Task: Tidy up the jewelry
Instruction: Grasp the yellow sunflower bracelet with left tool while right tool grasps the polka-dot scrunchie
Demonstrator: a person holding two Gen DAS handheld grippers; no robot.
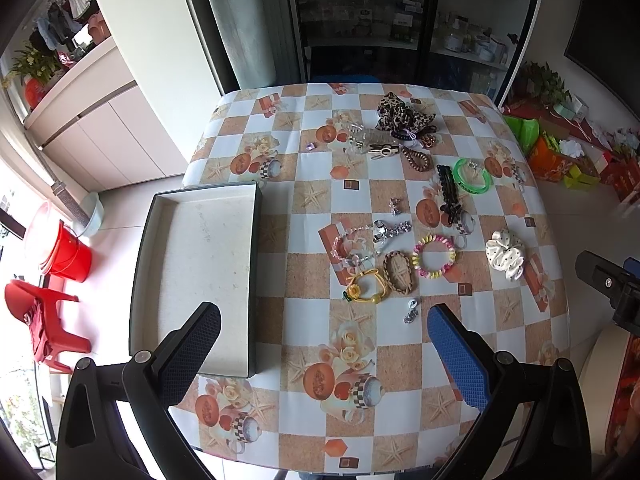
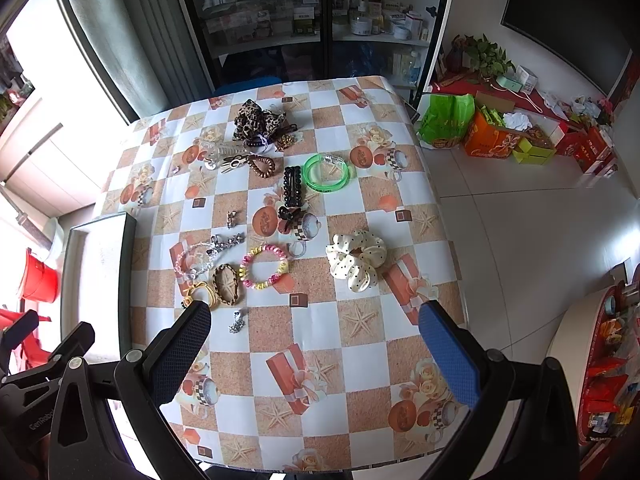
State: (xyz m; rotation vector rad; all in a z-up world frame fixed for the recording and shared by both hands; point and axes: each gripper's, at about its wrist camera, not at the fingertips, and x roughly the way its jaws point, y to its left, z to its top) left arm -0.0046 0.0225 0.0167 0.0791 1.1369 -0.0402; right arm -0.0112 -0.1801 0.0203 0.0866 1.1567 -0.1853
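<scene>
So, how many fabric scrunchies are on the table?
2: a leopard-print scrunchie at the far side, and a white dotted scrunchie nearer, toward the right edge. The far pile may hide more.

Glossy tablecloth (image 1: 360, 360); satin scrunchie (image 2: 356, 260).

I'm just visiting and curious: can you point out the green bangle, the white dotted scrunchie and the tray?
Green bangle (image 2: 325, 184): right wrist view, on its near rim.
White scrunchie (image 2: 352, 266): right wrist view, on its dotted fabric.
Tray (image 1: 208, 264): left wrist view, on its bare pale floor.
</scene>
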